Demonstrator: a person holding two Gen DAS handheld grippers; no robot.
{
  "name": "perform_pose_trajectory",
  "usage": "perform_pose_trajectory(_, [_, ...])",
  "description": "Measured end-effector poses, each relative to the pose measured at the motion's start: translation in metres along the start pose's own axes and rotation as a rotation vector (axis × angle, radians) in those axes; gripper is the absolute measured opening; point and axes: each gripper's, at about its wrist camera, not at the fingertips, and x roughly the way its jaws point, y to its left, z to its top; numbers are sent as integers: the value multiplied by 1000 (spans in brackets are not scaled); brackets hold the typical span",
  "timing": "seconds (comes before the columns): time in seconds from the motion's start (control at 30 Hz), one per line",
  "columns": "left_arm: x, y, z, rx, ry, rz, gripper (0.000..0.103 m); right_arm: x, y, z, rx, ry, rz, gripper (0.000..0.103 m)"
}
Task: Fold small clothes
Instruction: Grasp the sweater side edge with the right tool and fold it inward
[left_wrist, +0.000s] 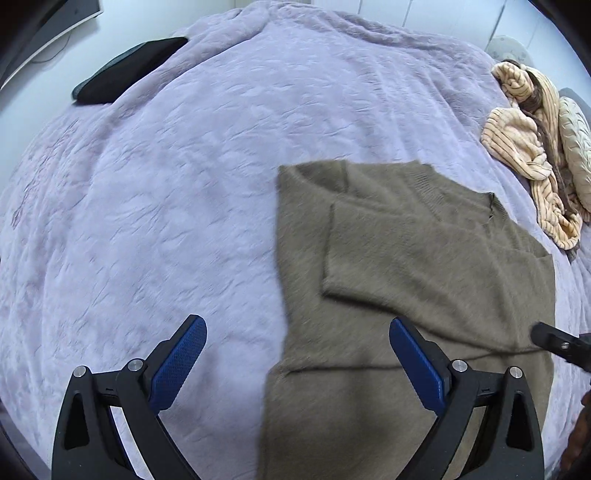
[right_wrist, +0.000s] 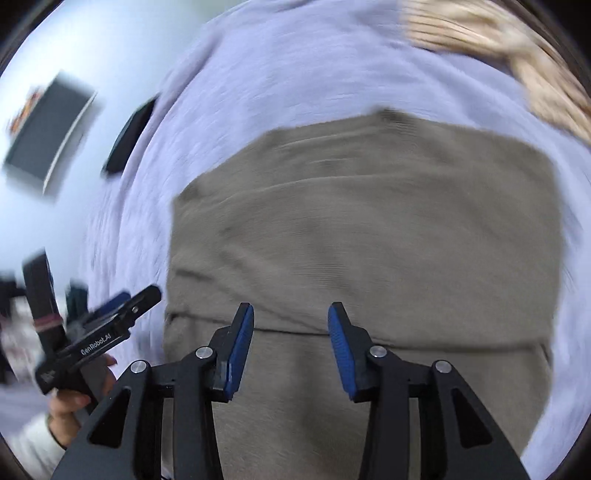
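An olive-brown knit sweater (left_wrist: 424, 258) lies flat on the lavender bedspread (left_wrist: 147, 192), with a sleeve folded across its body. My left gripper (left_wrist: 297, 326) hovers above the sweater's left edge. It is open wide, one finger over the bedspread and the other over the knit. In the blurred right wrist view the sweater (right_wrist: 369, 229) fills the middle. My right gripper (right_wrist: 291, 314) stands above its near part, open, nothing between the blue pads. A hand (right_wrist: 74, 402) holds the left gripper (right_wrist: 118, 317) at the left. The right gripper's tip (left_wrist: 554, 339) shows at the right edge.
A beige striped fluffy garment (left_wrist: 524, 147) is heaped at the bed's far right. A flat black item (left_wrist: 125, 70) lies at the bed's far left edge. A dark screen (right_wrist: 48, 133) stands beyond the bed by the pale wall.
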Motion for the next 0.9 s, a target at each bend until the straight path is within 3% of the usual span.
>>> perform_pose_trajectory(0.13, [18,-26,20,14,20,-21,100,-48,-105,-5,311,-73,6,46])
perform_pose_trajectory(0.27, [40,-40,30,24,41,18,100,-56,-165,-29,513,-106,66,46])
perform_pose_trajectory(0.43, [65,-42,27,17,121,59,100,-34,-193,-33,658,-165,205,46])
perform_pose_trajectory(0.53, [61,-49,27,40,119,66,100,-25,-187,-28,703,-223,276,43])
perform_pose_trajectory(0.7, [62,-66,18,115,116,93,100,-37,-192,-28,682,-260,270,42])
perform_pose_trajectory(0.8, [64,-69,14,109,110,93,100,-20,-203,-31,698,-236,226,33])
perform_pose_trajectory(0.9, [57,-71,16,102,105,91,100,-16,-208,-37,773,-254,264,32])
